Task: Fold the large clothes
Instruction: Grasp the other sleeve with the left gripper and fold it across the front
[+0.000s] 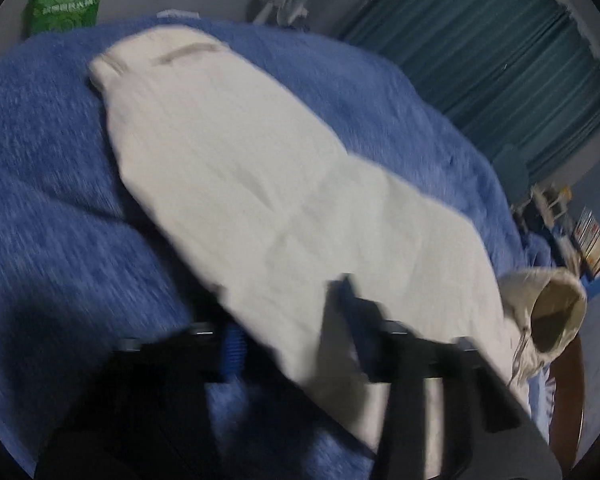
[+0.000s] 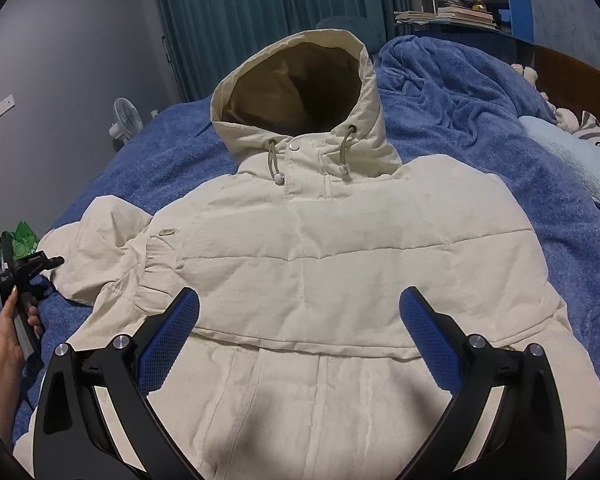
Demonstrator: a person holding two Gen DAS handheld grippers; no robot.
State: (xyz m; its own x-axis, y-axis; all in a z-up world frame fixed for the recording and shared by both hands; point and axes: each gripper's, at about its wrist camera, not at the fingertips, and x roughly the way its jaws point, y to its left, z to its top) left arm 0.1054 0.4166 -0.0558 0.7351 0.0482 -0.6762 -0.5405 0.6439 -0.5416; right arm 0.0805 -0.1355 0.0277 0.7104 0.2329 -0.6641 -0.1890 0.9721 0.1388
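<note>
- Right gripper: nearest the right wrist camera, filling the lower frame; blue-padded fingers spread wide and released, hovering over the coat's chest with nothing between them.
- Blue blanket: largest item; fleecy, rumpled, covering the bed across both views. Judged a soft, yielding surface that would let the fabric drag.
- Cream hooded coat: lay front-up on the blanket, centre of the right wrist frame, hood toward the top. Quilted and padded; judged bulky but fairly light, soft, springy, likely to puff back open after a fold. Judged best held at hem corners, shoulder seams or cuffs, where the fabric is thinner.
- Sleeve: stretched diagonally from upper left to lower right of the left wrist frame; crumpled at centre left in the right wrist view.
- Hood: stood open, brown lining showing; drawcords loose enough to snag.
- Left gripper: lower left wrist frame, blurred, at the sleeve's edge; whether it clasped the fabric could not be told.
- Left hand: lower left edge, around the gripper's handle.
</note>
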